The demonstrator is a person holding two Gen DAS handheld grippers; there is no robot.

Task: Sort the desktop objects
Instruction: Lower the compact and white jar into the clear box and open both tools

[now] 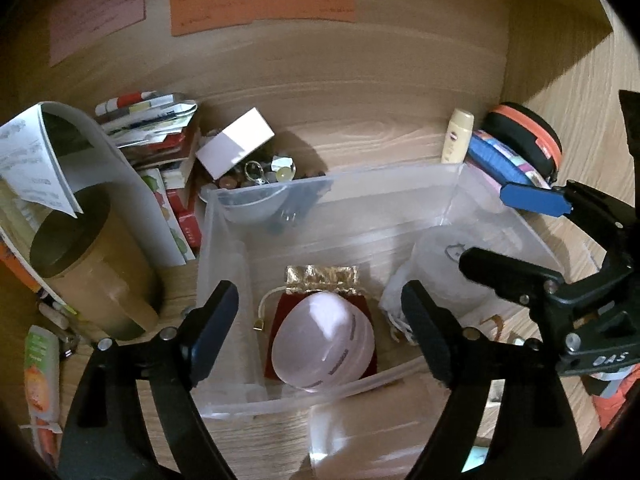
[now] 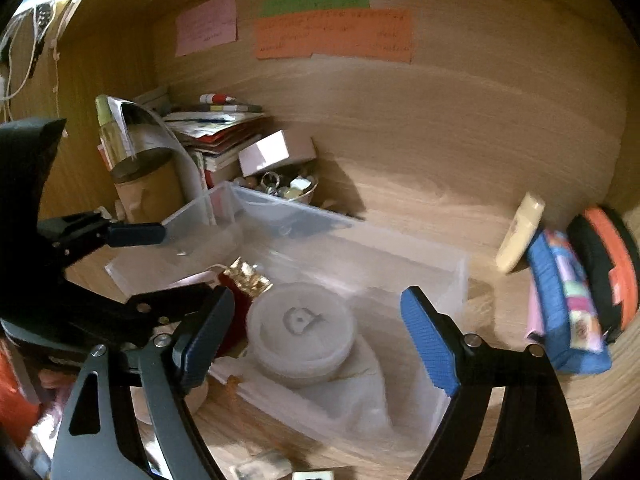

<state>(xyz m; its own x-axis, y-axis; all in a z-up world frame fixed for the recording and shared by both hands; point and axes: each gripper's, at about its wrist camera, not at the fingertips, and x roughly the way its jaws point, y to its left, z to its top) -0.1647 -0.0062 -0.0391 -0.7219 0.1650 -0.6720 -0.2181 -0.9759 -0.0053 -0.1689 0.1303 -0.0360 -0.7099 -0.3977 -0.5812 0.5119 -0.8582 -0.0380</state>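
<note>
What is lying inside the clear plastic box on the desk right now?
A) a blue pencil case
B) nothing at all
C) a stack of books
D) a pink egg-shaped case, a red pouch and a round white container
D: inside the clear plastic box lie the pink egg-shaped case, the red pouch and the round white container.

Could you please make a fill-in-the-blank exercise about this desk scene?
1. The pink egg-shaped object lies inside the clear plastic ____.
2. Under the pink object lies a dark red pouch with a ____ top.
3. The left claw is ____, holding nothing.
4. On the wooden back wall, the green paper note is stuck directly above the ____ one.

Missing words: box; gold; open; orange
</note>
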